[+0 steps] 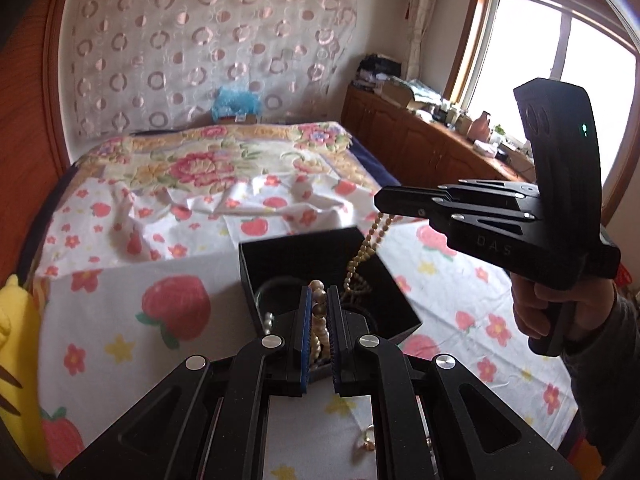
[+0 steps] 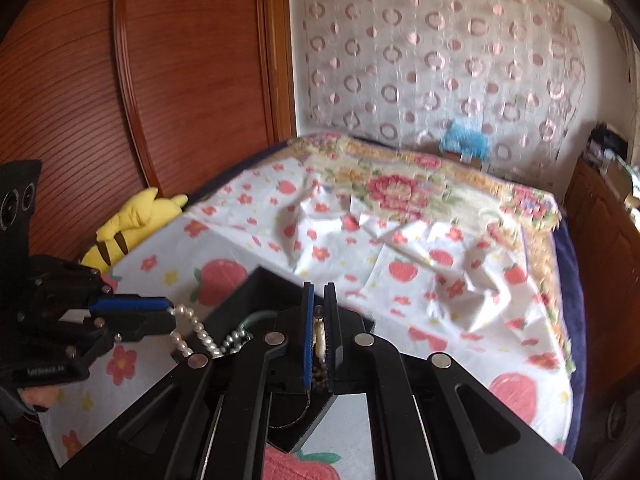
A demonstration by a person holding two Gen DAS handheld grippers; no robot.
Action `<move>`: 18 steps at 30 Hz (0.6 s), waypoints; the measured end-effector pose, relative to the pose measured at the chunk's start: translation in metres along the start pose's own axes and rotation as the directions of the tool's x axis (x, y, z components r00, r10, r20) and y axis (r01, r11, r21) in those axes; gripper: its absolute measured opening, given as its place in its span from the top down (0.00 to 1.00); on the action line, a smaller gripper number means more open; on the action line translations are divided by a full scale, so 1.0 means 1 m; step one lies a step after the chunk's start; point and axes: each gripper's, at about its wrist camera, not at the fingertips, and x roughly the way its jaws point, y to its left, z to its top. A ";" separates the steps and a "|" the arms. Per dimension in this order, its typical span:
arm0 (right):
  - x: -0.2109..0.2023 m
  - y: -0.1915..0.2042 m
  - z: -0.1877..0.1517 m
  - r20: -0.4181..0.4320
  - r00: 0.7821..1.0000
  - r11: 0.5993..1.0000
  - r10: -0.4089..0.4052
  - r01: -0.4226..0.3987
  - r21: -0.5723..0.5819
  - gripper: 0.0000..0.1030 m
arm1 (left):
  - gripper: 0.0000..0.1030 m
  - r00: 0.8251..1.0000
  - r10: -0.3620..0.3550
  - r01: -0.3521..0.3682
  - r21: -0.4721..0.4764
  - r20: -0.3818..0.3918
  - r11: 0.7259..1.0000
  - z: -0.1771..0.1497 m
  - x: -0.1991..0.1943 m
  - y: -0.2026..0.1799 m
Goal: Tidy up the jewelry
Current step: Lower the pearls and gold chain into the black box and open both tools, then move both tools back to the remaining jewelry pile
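A black open box (image 1: 316, 252) sits on the strawberry-print sheet; it also shows in the right wrist view (image 2: 240, 300). My left gripper (image 1: 319, 296) is shut on a white pearl necklace (image 1: 320, 320) just above the box; the pearls (image 2: 192, 328) hang from its tips into the box. My right gripper (image 1: 380, 200) is shut on a tan bead necklace (image 1: 368, 248) that dangles into the box; in its own view (image 2: 319, 312) the beads (image 2: 319, 336) sit between the blue pads. A green bangle (image 2: 256, 318) lies inside the box.
A small gold piece (image 1: 366, 442) lies on the sheet under my left gripper. A yellow plush toy (image 2: 132, 224) lies at the bed's left edge by the wooden headboard (image 2: 160, 80). A wooden cabinet (image 1: 420, 140) with clutter runs along the right under the window.
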 end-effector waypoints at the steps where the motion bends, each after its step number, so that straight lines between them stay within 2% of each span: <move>1: 0.006 0.000 -0.003 -0.013 1.000 1.000 0.003 -0.003 0.001 0.94 | 0.94 1.000 0.002 -0.002 -0.001 -0.009 1.000 -0.002 0.003 0.001; 8: 0.022 0.002 -0.011 -0.037 0.999 1.000 0.014 -0.014 0.010 0.94 | 0.93 0.999 0.038 -0.038 0.015 -0.025 0.999 -0.007 0.010 -0.001; 9: 0.020 0.002 -0.011 -0.035 0.999 1.000 0.014 -0.013 0.010 0.91 | 0.92 0.999 0.041 -0.040 0.017 -0.024 0.999 -0.008 0.008 -0.001; 11: 0.015 0.002 -0.013 -0.028 1.000 1.000 -0.001 0.001 0.007 0.83 | 0.83 0.998 0.053 -0.053 0.024 -0.020 0.998 -0.009 0.005 -0.004; 12: 0.012 0.001 -0.014 -0.023 1.000 1.000 -0.004 0.004 0.009 0.82 | 0.76 0.998 0.059 -0.059 0.027 -0.017 0.998 -0.009 0.005 -0.004; 17: -0.010 0.006 -0.030 -0.001 1.000 1.000 -0.022 0.022 0.011 0.82 | 0.63 0.996 0.087 -0.086 0.039 -0.009 0.996 -0.016 -0.003 -0.007; 18: -0.014 0.007 -0.034 0.001 1.000 1.000 -0.025 0.025 0.009 0.82 | 0.57 0.996 0.093 -0.093 0.041 -0.006 0.995 -0.018 -0.005 -0.008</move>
